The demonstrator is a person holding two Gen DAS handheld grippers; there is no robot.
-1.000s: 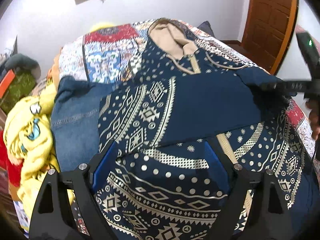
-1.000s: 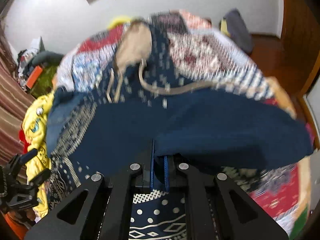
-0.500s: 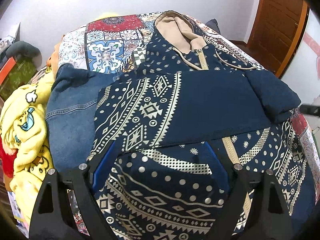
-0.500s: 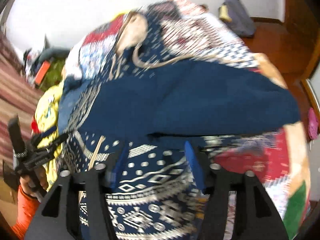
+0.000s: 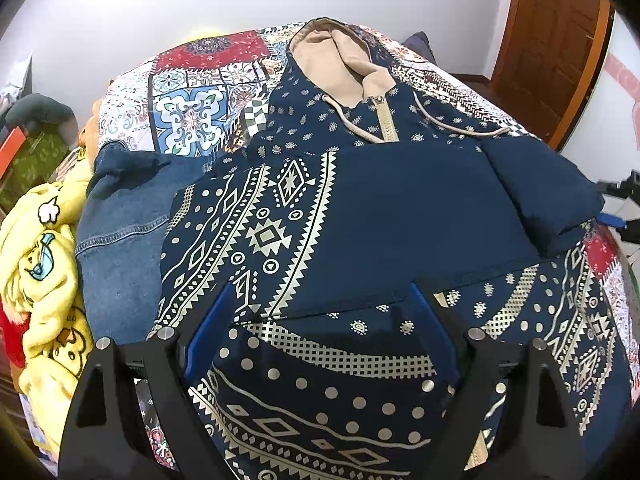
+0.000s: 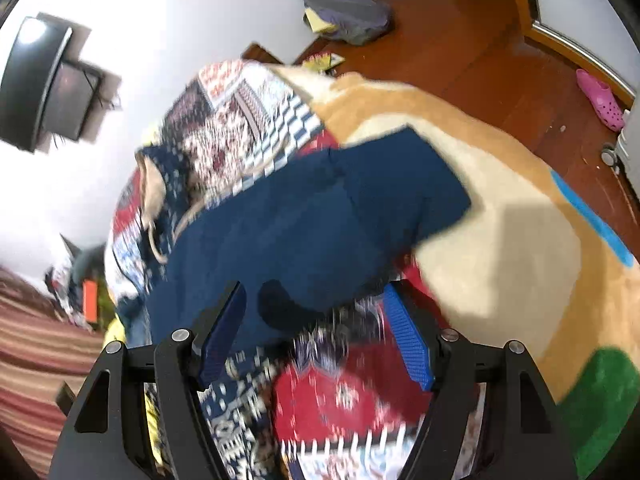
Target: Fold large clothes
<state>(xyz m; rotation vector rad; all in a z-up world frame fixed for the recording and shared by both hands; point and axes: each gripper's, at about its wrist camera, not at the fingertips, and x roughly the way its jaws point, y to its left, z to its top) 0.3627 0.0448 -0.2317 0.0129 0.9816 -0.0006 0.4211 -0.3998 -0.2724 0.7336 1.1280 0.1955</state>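
A navy hoodie [image 5: 360, 216] with cream geometric print and a beige-lined hood [image 5: 340, 64] lies face up on the bed. Its plain navy sleeve [image 5: 532, 188] is folded across the chest. My left gripper [image 5: 320, 328] is open and empty, hovering over the hoodie's lower front. My right gripper [image 6: 316, 336] is open and empty at the bed's right side, just beyond the sleeve's cuff end [image 6: 400, 184]; that view is blurred. The right gripper's tip also shows in the left wrist view [image 5: 616, 200] at the right edge.
A patchwork bedspread [image 5: 192, 92] covers the bed. Blue denim [image 5: 116, 236] and a yellow cartoon-print cloth [image 5: 40, 256] lie along the bed's left side. A wooden door [image 5: 552, 40] stands at the right. A tan rug [image 6: 500, 216] and pink shoe [image 6: 600, 96] lie on the floor.
My right gripper opened and let go of the navy sleeve, which now lies across the chest, then drew back to the right. My left gripper stayed open and moved little.
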